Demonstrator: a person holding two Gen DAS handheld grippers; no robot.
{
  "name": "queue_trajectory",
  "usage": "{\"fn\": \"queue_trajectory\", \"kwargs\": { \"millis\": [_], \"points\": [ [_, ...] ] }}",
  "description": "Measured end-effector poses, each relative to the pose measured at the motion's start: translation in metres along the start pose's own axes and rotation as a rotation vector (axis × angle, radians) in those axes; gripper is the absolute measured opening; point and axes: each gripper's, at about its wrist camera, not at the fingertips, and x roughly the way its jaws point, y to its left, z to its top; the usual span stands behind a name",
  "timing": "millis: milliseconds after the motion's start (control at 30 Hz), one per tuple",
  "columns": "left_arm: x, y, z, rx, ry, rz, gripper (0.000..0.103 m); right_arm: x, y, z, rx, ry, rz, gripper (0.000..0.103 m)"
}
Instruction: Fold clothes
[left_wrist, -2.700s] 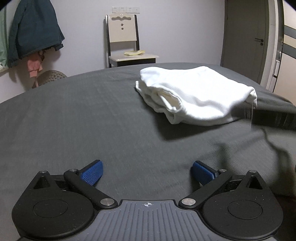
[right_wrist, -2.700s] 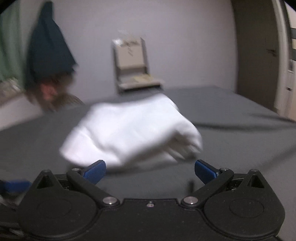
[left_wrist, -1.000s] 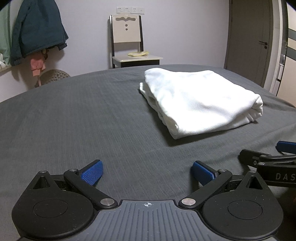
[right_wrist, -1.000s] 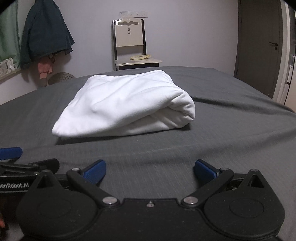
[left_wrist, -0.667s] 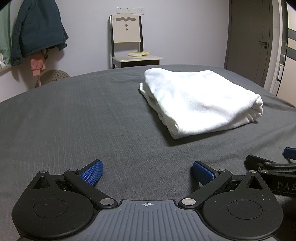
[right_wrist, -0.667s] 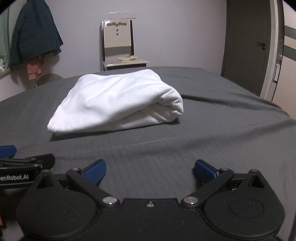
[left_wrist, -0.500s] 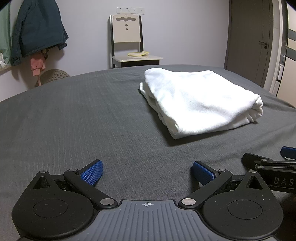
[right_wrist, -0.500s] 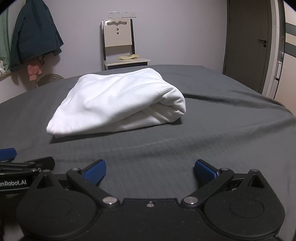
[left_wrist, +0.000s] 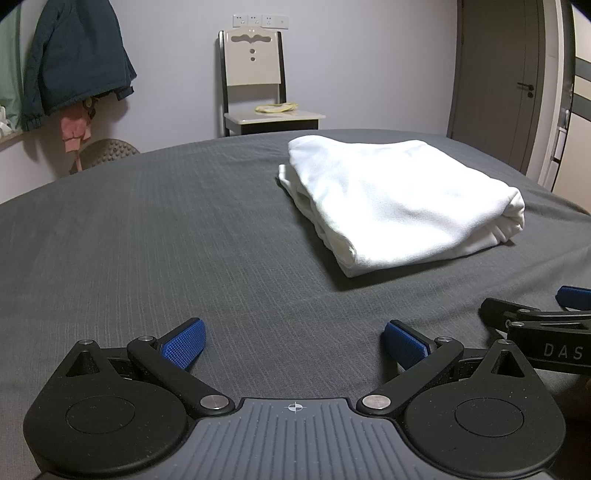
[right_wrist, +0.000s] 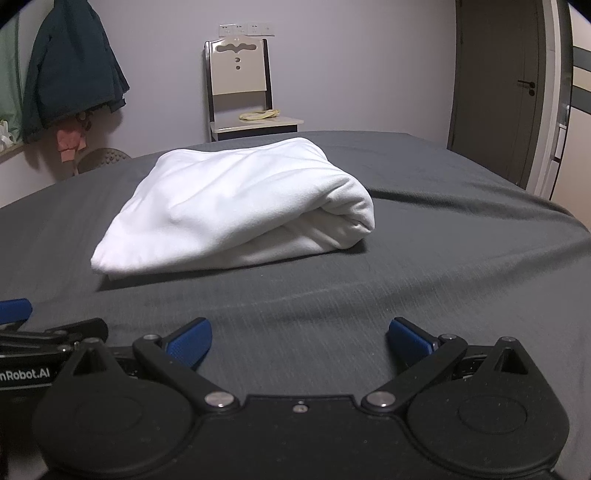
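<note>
A white garment (left_wrist: 399, 199) lies folded into a thick rectangular bundle on the dark grey bed (left_wrist: 147, 229). In the right wrist view the same white garment (right_wrist: 236, 206) sits ahead and slightly left, its rolled fold facing right. My left gripper (left_wrist: 293, 345) rests low over the bedsheet near the front, open, nothing between its blue pads. My right gripper (right_wrist: 299, 341) is likewise open and empty, well short of the bundle. Each gripper shows at the edge of the other's view: the right gripper (left_wrist: 546, 332) and the left gripper (right_wrist: 40, 336).
A cream chair (left_wrist: 258, 85) with a yellow cloth on its seat stands against the far wall. A dark jacket (left_wrist: 74, 59) and pink item hang at the left wall above a round stool. A grey door (left_wrist: 498, 74) is at the right. Grey bedsheet (right_wrist: 443, 258) surrounds the bundle.
The right gripper let go of the white garment and drew back beside the left gripper; the bundle settled flat on the bed. In the last second both views shifted only slightly.
</note>
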Motion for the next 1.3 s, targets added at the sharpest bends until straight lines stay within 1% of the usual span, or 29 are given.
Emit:
{"fn": "queue_trajectory", "kwargs": {
  "millis": [1300],
  "points": [
    [0.0010, -0.0010, 0.0007, -0.001, 0.000, -0.005, 0.103, 0.0009, -0.0008, 0.0037, 0.005, 0.019, 0.004, 0.103]
  ]
}}
